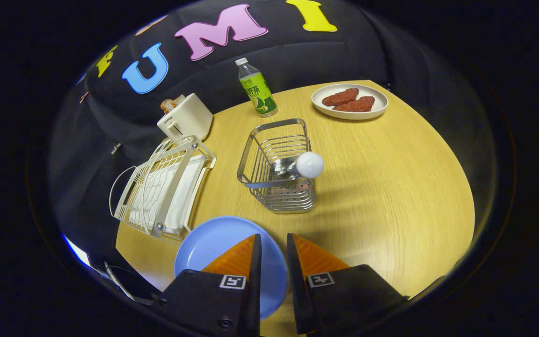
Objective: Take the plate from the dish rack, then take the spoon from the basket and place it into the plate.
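Observation:
A blue plate (218, 248) lies flat on the wooden table (391, 187), just in front of the white dish rack (162, 187), whose slots stand empty. My gripper (274, 243) hovers over the plate's right part with its orange fingers (236, 257) a narrow gap apart, and the plate's blue shows through that gap. Neither finger presses on anything. Beyond the fingertips stands a metal wire basket (279, 164). The spoon (309, 164) leans in it, its white round end poking above the rim and its metal part down inside.
A cream toaster (185, 119) sits behind the dish rack. A green-labelled bottle (257, 89) stands behind the basket. At the far right is a white plate holding reddish-brown food (350, 100). Bare wood stretches to the right of the basket.

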### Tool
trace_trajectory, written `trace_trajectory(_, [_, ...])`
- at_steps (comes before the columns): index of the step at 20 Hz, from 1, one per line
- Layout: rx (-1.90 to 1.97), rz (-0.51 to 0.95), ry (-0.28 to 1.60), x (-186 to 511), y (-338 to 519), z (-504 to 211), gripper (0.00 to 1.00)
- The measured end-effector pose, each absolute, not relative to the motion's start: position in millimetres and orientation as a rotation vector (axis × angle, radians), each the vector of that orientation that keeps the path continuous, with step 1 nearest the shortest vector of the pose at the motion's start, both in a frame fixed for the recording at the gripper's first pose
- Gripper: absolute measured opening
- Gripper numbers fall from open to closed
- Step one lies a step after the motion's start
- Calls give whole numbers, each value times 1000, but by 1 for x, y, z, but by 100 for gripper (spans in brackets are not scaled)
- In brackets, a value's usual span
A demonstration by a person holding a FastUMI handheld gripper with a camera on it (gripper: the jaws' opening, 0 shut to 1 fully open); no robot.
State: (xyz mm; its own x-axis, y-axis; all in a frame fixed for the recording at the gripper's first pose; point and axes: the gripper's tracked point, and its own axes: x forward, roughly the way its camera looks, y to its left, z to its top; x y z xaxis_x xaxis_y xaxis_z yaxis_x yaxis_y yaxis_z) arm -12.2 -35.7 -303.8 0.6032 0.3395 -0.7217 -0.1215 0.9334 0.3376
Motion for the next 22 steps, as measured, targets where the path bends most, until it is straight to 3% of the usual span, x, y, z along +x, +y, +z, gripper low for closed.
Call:
trace_trajectory(1, [225, 291, 853, -9, -41, -300, 34])
trace_trajectory(4, [102, 365, 675, 1, -54, -268, 90])
trace_trajectory(6, [16, 405, 524, 7, -61, -241, 98])
trace_trajectory(12, [-45, 528, 301, 25, -54, -208, 98])
trace_trajectory(21, [-6, 516, 284, 74, -49, -241, 97])
trace_trajectory(22, [-5, 524, 289, 75, -46, -244, 86])
